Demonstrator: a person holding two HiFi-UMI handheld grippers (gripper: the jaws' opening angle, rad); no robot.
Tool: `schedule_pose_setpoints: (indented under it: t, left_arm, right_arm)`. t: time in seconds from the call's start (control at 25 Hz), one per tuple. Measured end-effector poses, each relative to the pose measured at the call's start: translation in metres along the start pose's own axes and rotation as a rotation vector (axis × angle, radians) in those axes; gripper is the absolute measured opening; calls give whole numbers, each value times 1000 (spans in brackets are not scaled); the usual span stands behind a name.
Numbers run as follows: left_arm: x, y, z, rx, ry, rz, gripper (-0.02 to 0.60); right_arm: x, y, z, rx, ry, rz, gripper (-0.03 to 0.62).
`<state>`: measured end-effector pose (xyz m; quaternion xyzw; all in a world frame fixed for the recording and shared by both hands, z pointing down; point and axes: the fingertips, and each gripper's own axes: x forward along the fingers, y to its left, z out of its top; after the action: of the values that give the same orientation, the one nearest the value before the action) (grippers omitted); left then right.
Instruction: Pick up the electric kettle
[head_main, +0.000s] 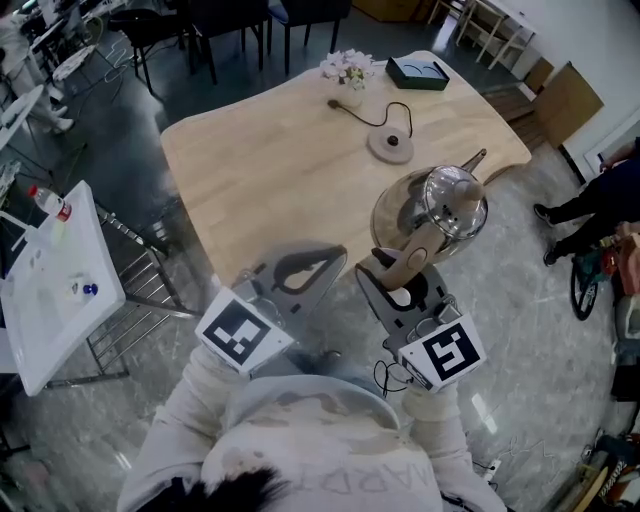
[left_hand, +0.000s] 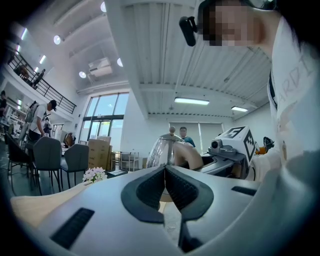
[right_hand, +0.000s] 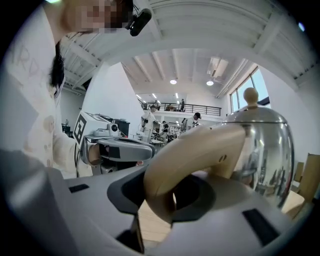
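Note:
The electric kettle (head_main: 440, 205) has a shiny steel body, a knobbed lid and a beige handle (head_main: 415, 255). It hangs past the wooden table's (head_main: 260, 170) near right edge, over the floor. My right gripper (head_main: 400, 272) is shut on that handle; in the right gripper view the handle (right_hand: 195, 155) fills the gap between the dark pads, with the kettle body (right_hand: 265, 150) beyond. My left gripper (head_main: 310, 262) is level beside it on the left, jaws shut with nothing between them (left_hand: 164, 170). From the left gripper view the kettle (left_hand: 162, 147) appears just ahead.
The kettle's round base (head_main: 390, 143) with its black cord lies on the table's far right part. A small bunch of flowers (head_main: 347, 68) and a dark box (head_main: 418, 72) sit at the far edge. A white side table (head_main: 50, 290) stands left; a person's legs (head_main: 590, 205) show at right.

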<state>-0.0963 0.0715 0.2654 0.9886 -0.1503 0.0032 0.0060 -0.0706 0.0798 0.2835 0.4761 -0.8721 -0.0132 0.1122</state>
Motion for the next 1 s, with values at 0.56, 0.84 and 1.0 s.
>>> schedule_pose_setpoints:
  t: [0.56, 0.84, 1.0]
  left_arm:
    - [32, -51, 6, 4, 7, -10, 12]
    - [38, -69, 8, 11, 15, -6, 12]
    - [42, -74, 10, 21, 14, -4, 12]
  right_arm:
    - [-58, -10, 2, 23, -42, 8, 117]
    - [-75, -12, 3, 27, -67, 17, 118]
    - [-80, -14, 4, 15, -71, 19, 120]
